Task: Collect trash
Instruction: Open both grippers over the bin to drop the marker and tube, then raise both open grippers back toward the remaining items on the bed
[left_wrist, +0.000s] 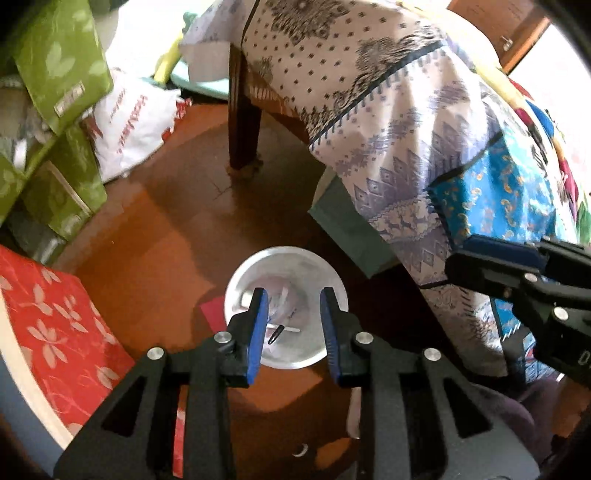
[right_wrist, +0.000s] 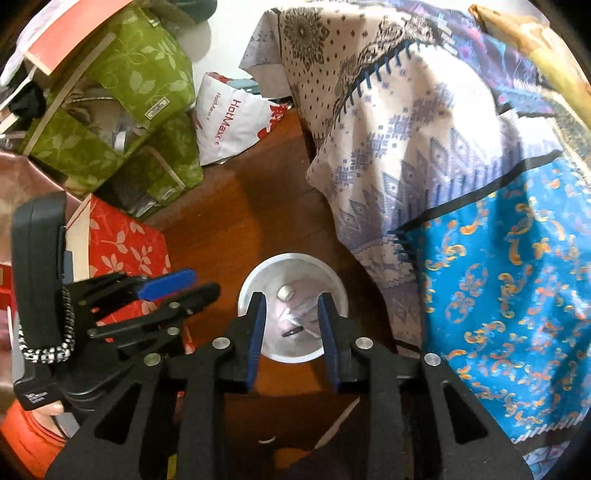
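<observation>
A white round bin (left_wrist: 243, 280) stands on the brown wooden floor, seen from above in both views; it shows in the right wrist view too (right_wrist: 258, 277). It holds crumpled paper (left_wrist: 280, 299), a small dark pen-like piece (left_wrist: 275, 332) and a pale cap (right_wrist: 285, 292). My left gripper (left_wrist: 293, 325) hovers over the bin, open and empty. My right gripper (right_wrist: 291, 325) hovers over it too, open and empty. Each gripper shows at the edge of the other's view: the right one (left_wrist: 517, 273), the left one (right_wrist: 162, 291).
A patterned white and blue cloth (left_wrist: 406, 129) drapes over furniture on the right, with a dark wooden leg (left_wrist: 242, 122) behind. Green leaf-print boxes (right_wrist: 122, 110), a red floral box (left_wrist: 55, 325) and a white plastic bag (right_wrist: 229, 118) crowd the left.
</observation>
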